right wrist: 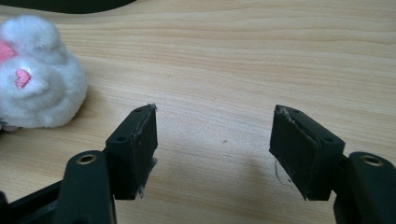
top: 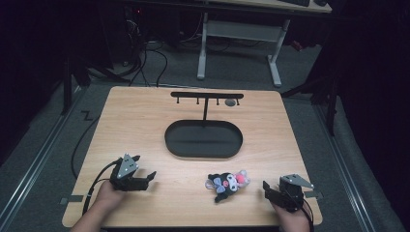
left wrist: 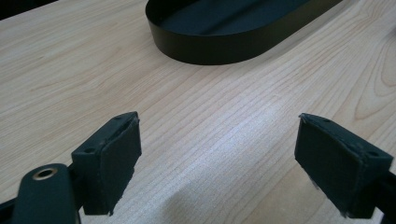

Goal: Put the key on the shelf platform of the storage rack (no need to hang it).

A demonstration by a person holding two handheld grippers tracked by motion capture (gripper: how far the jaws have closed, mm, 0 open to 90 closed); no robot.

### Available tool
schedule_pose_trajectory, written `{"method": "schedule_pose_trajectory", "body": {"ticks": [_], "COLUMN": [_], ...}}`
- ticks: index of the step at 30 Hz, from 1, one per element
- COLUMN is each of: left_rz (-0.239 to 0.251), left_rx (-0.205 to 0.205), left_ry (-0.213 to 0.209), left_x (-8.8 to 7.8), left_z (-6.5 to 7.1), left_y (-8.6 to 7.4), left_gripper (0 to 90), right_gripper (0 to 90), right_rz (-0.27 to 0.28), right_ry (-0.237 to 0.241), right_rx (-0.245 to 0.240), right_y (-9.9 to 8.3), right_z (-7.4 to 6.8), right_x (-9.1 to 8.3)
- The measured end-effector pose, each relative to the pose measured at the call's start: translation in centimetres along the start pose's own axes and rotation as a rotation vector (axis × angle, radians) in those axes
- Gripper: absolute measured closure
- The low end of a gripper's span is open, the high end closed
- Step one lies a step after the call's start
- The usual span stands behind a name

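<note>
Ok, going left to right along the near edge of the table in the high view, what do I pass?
Left gripper → plush toy → right gripper.

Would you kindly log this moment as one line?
left gripper: open, empty | right gripper: open, empty | plush toy: on table, beside right gripper | tray: empty

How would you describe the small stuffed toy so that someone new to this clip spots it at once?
Start at the light wooden table and find the black oval tray at its middle. Nearer the person, right of centre, lies a small plush toy, black and white with pink patches. It is the one soft, colourful thing, lying between the left gripper and the right gripper.
</note>
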State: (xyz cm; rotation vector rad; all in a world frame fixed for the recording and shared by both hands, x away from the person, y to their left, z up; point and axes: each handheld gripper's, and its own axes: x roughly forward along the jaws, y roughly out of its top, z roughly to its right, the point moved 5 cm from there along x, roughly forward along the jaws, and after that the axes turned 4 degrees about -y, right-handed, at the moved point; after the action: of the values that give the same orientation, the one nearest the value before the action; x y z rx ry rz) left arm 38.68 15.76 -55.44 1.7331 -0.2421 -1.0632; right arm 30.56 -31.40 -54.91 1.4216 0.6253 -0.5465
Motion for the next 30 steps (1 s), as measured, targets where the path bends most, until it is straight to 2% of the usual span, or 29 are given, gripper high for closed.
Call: {"method": "schedule_pose_trajectory", "body": {"ticks": [12,21,24,26,27,28,30], "left_rz": [0.001,0.003,0.003,0.003,0.003,0.003,0.004], "left_rx": [0.005,0.003,0.003,0.002,0.002,0.002,0.002], "left_ry": [0.001,0.000,0.000,0.000,0.000,0.000,0.000], "left_x": [-0.1,-0.1,-0.1,-0.1,-0.1,-0.1,-0.1], "left_z": [0.0,0.0,0.0,0.0,0.0,0.0,0.0], "left_y": [-0.1,0.0,0.0,0.0,0.0,0.0,0.0], "left_gripper": [15.4,15.4,15.4,15.4,15.4,15.4,15.4], "right_gripper": [33.9,37.2,44.2,53.9,53.9,62.9,74.6], "right_rz": [0.007,0.030,0.057,0.079,0.079,0.101,0.124], "right_ry": [0.014,0.014,0.031,0.050,0.050,0.061,0.079], "right_rx": [-0.010,0.005,0.005,0.004,0.004,-0.010,-0.021], "right_y": [0.2,0.4,0.8,1.2,1.2,1.5,1.9], "right_z": [-0.4,-0.6,-0.8,-1.2,-1.2,-1.7,-2.2], "right_x": [0.2,-0.2,-0.7,-1.2,-1.2,-1.5,-1.9]}}
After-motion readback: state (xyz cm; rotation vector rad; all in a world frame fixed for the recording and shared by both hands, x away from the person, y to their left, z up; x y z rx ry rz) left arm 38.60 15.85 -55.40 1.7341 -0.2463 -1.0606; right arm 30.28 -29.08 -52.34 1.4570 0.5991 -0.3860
